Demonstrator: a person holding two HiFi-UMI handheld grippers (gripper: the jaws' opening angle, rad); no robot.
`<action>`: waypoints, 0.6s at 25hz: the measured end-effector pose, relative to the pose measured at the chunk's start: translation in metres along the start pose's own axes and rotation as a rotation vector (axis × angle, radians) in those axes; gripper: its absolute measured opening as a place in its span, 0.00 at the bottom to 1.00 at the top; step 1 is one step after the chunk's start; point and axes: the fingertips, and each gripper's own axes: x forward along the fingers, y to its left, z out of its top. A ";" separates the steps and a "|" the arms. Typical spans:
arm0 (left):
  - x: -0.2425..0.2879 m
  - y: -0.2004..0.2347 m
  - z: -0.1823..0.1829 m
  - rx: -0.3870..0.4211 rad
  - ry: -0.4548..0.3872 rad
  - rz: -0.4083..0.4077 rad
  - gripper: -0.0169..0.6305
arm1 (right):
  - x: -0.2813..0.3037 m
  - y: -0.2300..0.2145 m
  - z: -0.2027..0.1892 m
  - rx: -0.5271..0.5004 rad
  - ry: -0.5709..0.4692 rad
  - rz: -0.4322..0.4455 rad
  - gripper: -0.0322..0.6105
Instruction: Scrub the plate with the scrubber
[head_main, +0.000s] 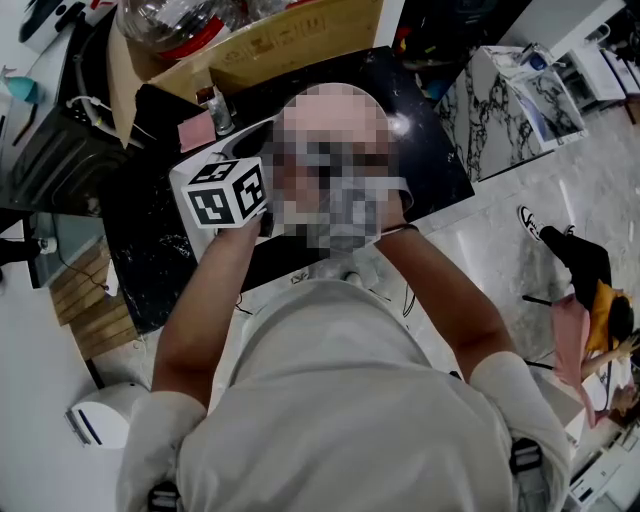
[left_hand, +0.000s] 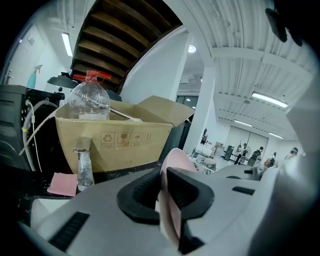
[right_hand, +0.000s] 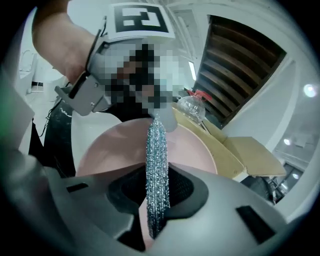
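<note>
My left gripper (left_hand: 161, 192) is shut on a pink plate (left_hand: 175, 160), which stands edge-on between its black pads. In the right gripper view the same plate (right_hand: 115, 150) faces me as a wide pink disc held up in the air, and the left gripper's marker cube (right_hand: 140, 20) shows above its far rim. My right gripper (right_hand: 157, 195) is shut on a silver glittery scrubber (right_hand: 156, 165) that stands upright right in front of the plate's face; I cannot tell whether they touch. In the head view only the left marker cube (head_main: 225, 192) shows; a mosaic patch hides the jaws.
An open cardboard box (left_hand: 120, 140) with a clear spray bottle (left_hand: 90, 97) in it stands behind the plate. A small glass bottle (left_hand: 84, 167) and a pink cloth (left_hand: 62, 184) sit on the black counter (head_main: 160, 260). A marble-topped unit (head_main: 490, 110) is at the right.
</note>
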 end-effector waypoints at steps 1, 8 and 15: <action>0.000 0.001 0.001 -0.005 -0.004 0.003 0.09 | -0.001 0.007 0.002 -0.014 -0.005 0.014 0.17; -0.003 0.010 0.003 -0.004 -0.026 0.034 0.08 | -0.013 0.037 0.008 -0.040 -0.051 0.119 0.17; -0.006 0.009 0.000 0.002 -0.029 0.045 0.07 | -0.017 -0.035 -0.018 0.059 -0.010 -0.033 0.17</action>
